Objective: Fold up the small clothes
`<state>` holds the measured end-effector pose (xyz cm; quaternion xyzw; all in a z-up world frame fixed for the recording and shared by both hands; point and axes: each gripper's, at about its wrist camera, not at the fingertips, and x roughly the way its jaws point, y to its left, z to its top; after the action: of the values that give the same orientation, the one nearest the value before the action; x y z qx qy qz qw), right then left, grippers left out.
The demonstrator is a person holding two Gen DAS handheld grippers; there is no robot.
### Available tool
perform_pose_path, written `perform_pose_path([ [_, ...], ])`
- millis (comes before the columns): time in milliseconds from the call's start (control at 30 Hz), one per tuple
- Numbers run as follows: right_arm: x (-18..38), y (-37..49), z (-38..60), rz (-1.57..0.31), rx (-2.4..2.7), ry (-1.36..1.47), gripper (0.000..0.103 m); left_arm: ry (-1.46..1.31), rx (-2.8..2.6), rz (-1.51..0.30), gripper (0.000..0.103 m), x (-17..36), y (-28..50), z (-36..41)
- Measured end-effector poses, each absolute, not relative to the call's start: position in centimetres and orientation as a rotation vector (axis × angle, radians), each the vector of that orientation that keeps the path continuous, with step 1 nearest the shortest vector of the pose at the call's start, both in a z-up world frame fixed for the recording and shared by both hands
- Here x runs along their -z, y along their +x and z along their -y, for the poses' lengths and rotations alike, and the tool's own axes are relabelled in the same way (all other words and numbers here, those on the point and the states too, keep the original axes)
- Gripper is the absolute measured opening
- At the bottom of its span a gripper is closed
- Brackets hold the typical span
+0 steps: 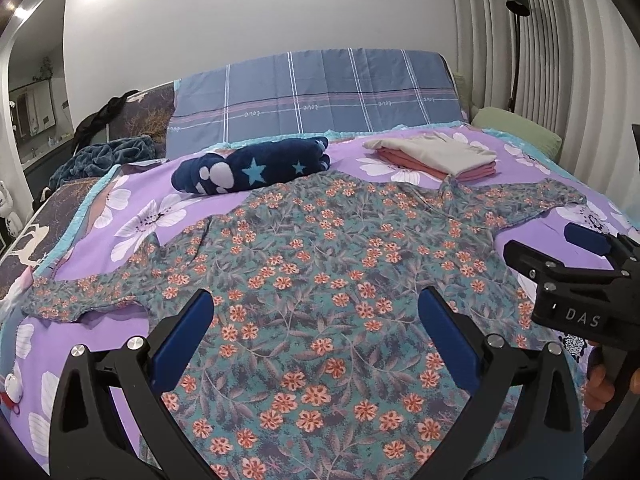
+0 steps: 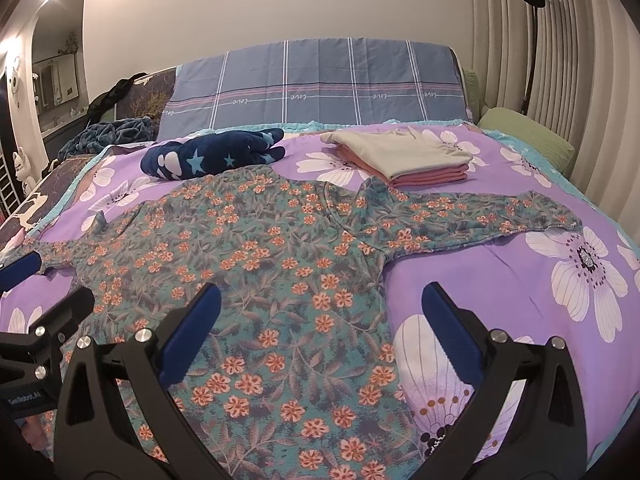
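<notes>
A teal floral top [image 1: 320, 264] [image 2: 256, 264] with orange flowers lies spread flat on the purple flowered bedspread [image 1: 132, 216] [image 2: 520, 280], both long sleeves stretched out sideways. My left gripper [image 1: 316, 300] hovers open over the top's lower middle, nothing between its blue pads. My right gripper [image 2: 320, 296] is open too, above the top's right hem edge where cloth meets bedspread. In the left wrist view the right gripper [image 1: 560, 248] shows at the right edge, held by a hand [image 1: 600, 384].
Behind the top sit a rolled navy star-print garment [image 1: 256, 168] [image 2: 212, 152] and a folded stack of beige and pink clothes [image 1: 440, 156] [image 2: 404, 156]. A blue plaid pillow [image 1: 316, 96] leans at the headboard. A green pillow [image 1: 516, 128], a floor lamp [image 1: 516, 40], and a crumpled blue blanket [image 1: 108, 156] line the sides.
</notes>
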<state>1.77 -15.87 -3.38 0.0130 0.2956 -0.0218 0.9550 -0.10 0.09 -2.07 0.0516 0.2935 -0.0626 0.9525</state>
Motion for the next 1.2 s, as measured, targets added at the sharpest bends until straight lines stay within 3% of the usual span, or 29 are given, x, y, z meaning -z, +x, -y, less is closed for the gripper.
perform_pose_path([
  [1200, 3.98, 1.9, 15.49, -0.625, 0.051, 0.03, 0.101, 0.125, 0.145, -0.597, 0.102, 2.37, -0.68, 0.53],
])
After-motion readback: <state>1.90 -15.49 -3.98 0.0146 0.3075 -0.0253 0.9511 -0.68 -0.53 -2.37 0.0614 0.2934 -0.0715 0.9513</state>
